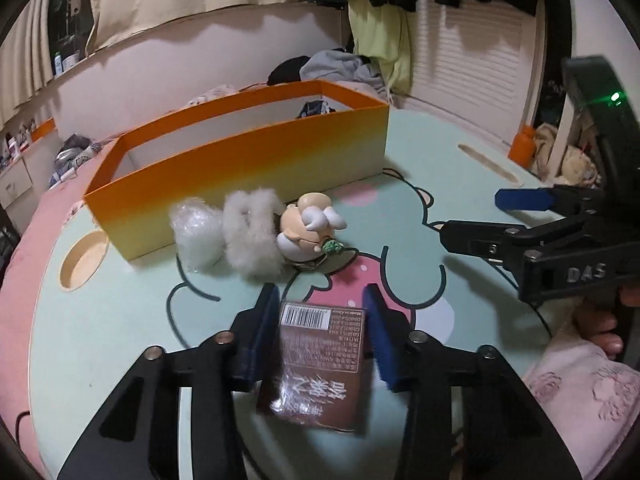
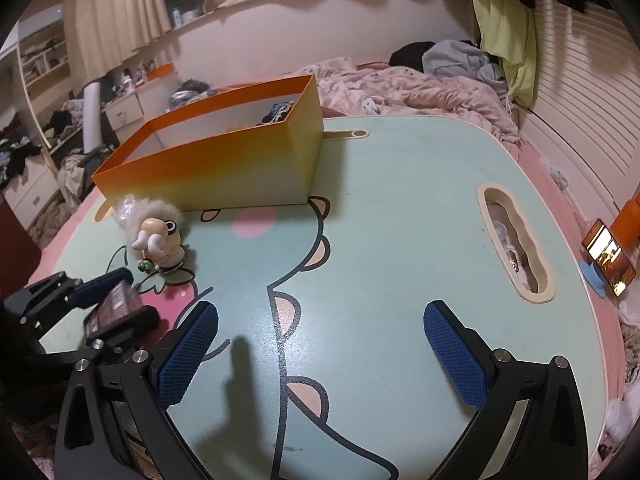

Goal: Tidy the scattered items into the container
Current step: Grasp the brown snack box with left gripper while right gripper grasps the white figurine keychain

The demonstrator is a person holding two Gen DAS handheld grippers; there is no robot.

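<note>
Right wrist view, phone (image 2: 609,257), left misses it

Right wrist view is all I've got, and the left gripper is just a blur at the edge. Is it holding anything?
Observer: Yes. In the left wrist view the left gripper has its blue pads against both sides of a brown packet.
Operator: Which end faces the container?
Observer: The end with the barcode points toward the orange box.
Operator: What else is still out?
Observer: A toy figure, a fluffy white piece and a crumpled clear bag lie in a row in front of the box's near wall.
</note>
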